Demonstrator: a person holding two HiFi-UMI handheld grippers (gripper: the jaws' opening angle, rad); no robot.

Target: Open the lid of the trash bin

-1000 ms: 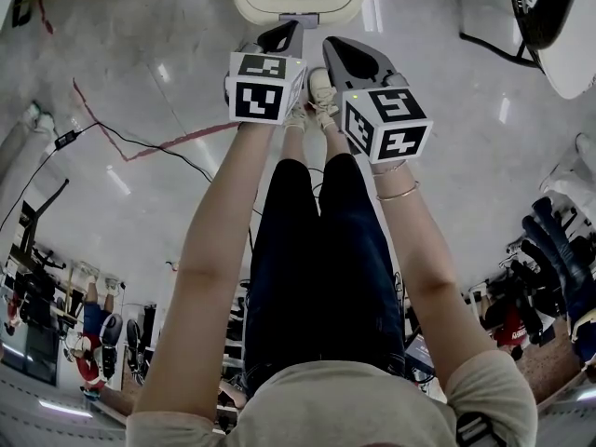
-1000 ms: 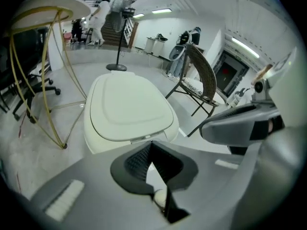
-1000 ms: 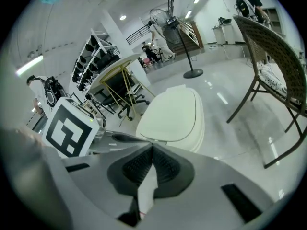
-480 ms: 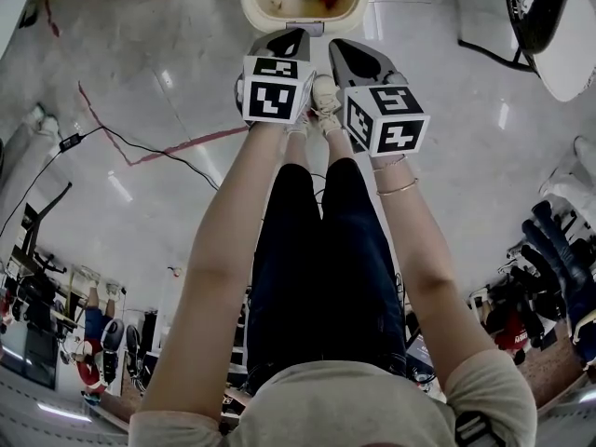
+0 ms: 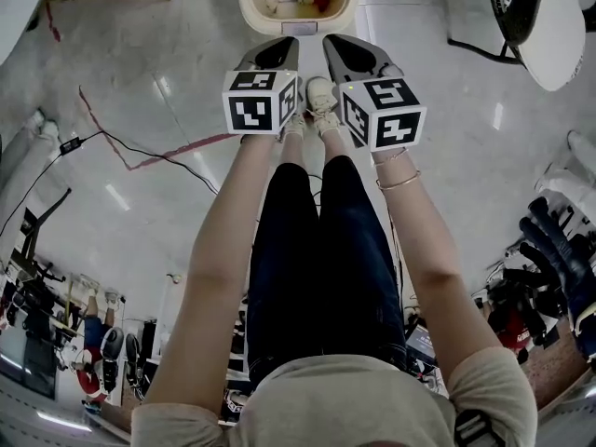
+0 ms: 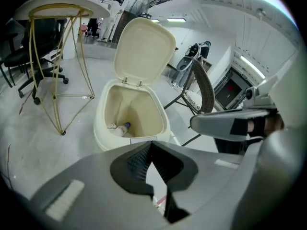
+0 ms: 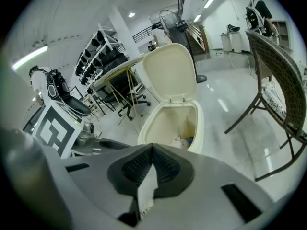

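On the glossy pale floor, just ahead of the person's shoes (image 5: 319,91), stands the cream trash bin (image 5: 250,12), its lid (image 6: 144,49) swung up on the rear hinges and leaning back, so the inside is open to see. Scraps of rubbish lie at the bottom, among them a bottle (image 6: 122,127) with a blue cap. Both arms reach out side by side over the legs. The left gripper (image 6: 150,147) has its ribbed pads pressed together at the tips, with nothing caught between them; the bin sits beyond and a little left of those tips, apart from them. The right gripper (image 7: 152,150) is likewise closed tip to tip and holds nothing, and the bin's open mouth lies just past its tips, slightly to the right, with no contact. Neither gripper touches the lid or the rim. A thin-legged yellow wire table (image 6: 57,13) stands left of the bin, and a woven chair (image 7: 278,80) stands to its right.
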